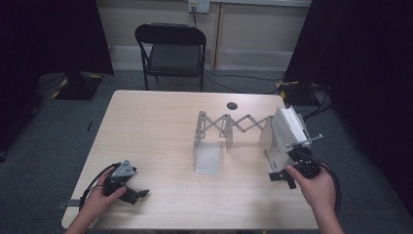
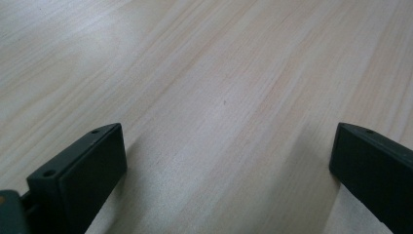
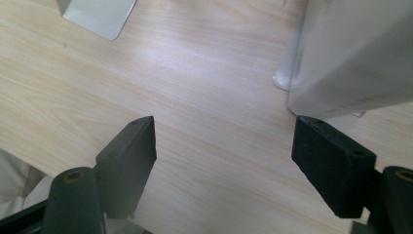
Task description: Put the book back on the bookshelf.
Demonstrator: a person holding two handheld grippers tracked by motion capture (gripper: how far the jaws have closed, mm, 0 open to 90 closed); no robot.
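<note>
The extending bookend rack (image 1: 229, 127) stretches left-right across the table (image 1: 151, 141).

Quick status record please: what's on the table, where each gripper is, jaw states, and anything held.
table: light wood table
main thing: metal folding rack, stretched out, a stack of white books at its right end
left gripper: left gripper low over the near left of the table, jaws open, nothing between them
right gripper: right gripper just in front of the books, jaws open, nothing held
background: black chair behind the table
</note>
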